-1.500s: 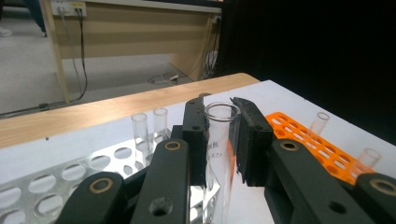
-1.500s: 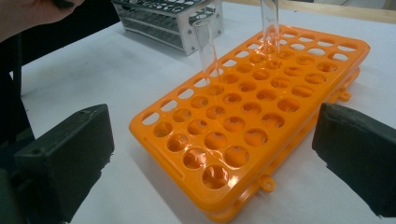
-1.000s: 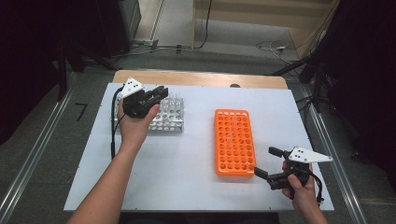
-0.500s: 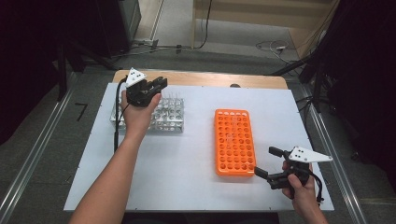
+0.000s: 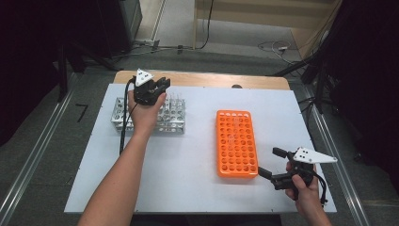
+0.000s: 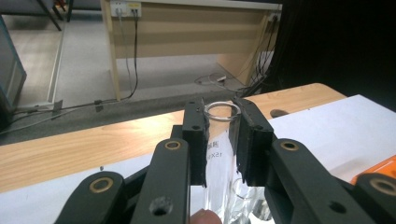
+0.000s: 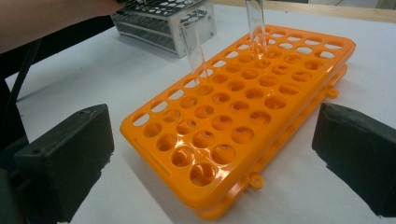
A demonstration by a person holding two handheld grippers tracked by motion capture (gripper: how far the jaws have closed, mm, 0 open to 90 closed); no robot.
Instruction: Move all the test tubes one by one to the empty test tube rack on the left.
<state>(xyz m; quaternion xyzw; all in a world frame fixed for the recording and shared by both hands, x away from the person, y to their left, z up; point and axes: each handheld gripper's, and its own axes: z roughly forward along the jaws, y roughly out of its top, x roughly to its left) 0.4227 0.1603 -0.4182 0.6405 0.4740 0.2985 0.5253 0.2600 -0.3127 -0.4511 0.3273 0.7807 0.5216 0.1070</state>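
My left gripper point(image 5: 159, 87) hovers over the far side of a clear metal-framed tube rack point(image 5: 173, 117) at the table's left. Between its two black jaws stands an upright clear glass test tube point(image 6: 223, 110), and the left gripper point(image 6: 223, 135) is shut on it. An orange rack point(image 5: 236, 141) with many round holes lies right of centre. Two clear tubes point(image 7: 196, 51) stand in the orange rack point(image 7: 280, 88). My right gripper point(image 5: 272, 163) rests near the rack's near right corner, jaws wide open and nothing between them; in its own view the right gripper point(image 7: 212, 154) faces that rack.
Both racks sit on a white board point(image 5: 188, 183), which lies on a wooden table whose edge point(image 5: 202, 79) shows at the back. A forearm point(image 5: 127, 165) crosses the board's left half. Cables and a wooden panel are on the floor beyond.
The left hand has slid across the metal rack toward the table's far edge and a little to the right, sinking slightly. The right hand has kept still.
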